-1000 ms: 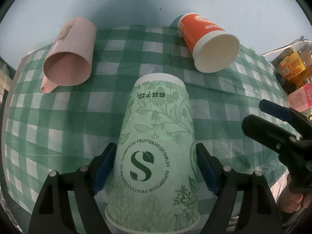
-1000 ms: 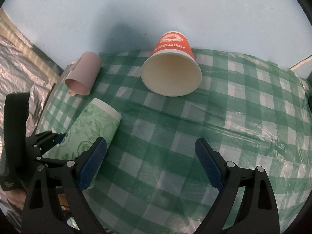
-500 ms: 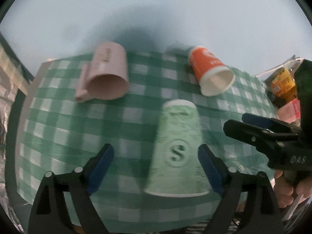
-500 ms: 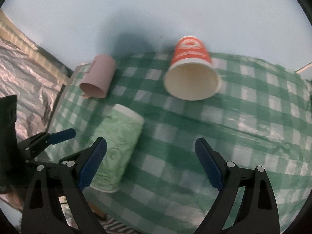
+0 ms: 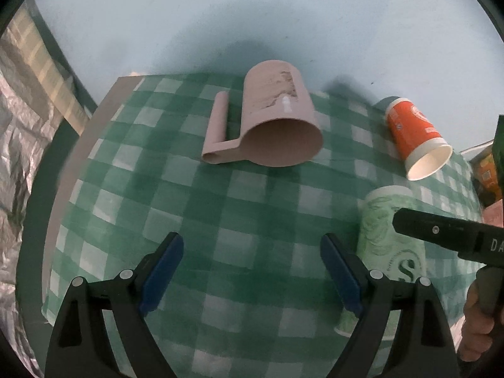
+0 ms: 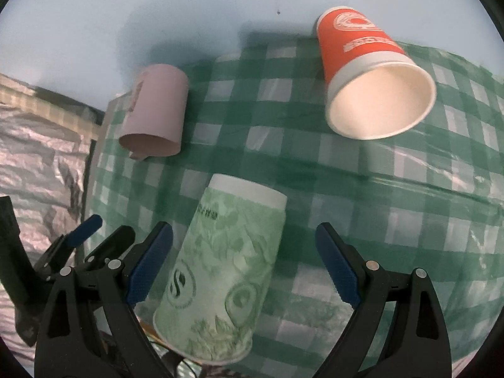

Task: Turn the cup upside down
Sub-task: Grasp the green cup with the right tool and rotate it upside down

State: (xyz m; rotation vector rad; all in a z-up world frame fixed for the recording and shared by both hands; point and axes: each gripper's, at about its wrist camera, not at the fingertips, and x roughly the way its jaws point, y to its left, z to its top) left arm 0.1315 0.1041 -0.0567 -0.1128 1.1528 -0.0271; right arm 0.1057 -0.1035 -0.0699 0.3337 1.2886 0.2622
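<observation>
Since a second ago: the left hand-held gripper (image 5: 249,274) has let go of the pale green paper cup with leaf print (image 6: 220,271) and swung away to the left; its blue pads now stand wide apart over bare cloth with nothing between them.
Green cup, position: mouth down, base up, on the near edge of the green-and-white checked cloth on the worktop (image 6: 393,220); its rim looks to sit very close to, perhaps slightly over, that edge.
Task reading: this cup looks flipped and released; my judgement is that the step is done for it.
Right hand-held gripper (image 6: 244,267): jaws spread wide, the cup standing between the pads, nearer the left pad; no contact that I can make out.
Count, cups: three. One green, inverted. One orange paper cup with white inside (image 6: 375,85), on its side, mouth toward the cameras. One pink plastic mug with a flat handle (image 5: 277,116), on its side.
Count, hand-held grippers: two, both empty.
Remaining: two cups lying down, not yet inverted, if the task covers them.
Risk: green cup near the edge; a nudge could tip it off.
</observation>
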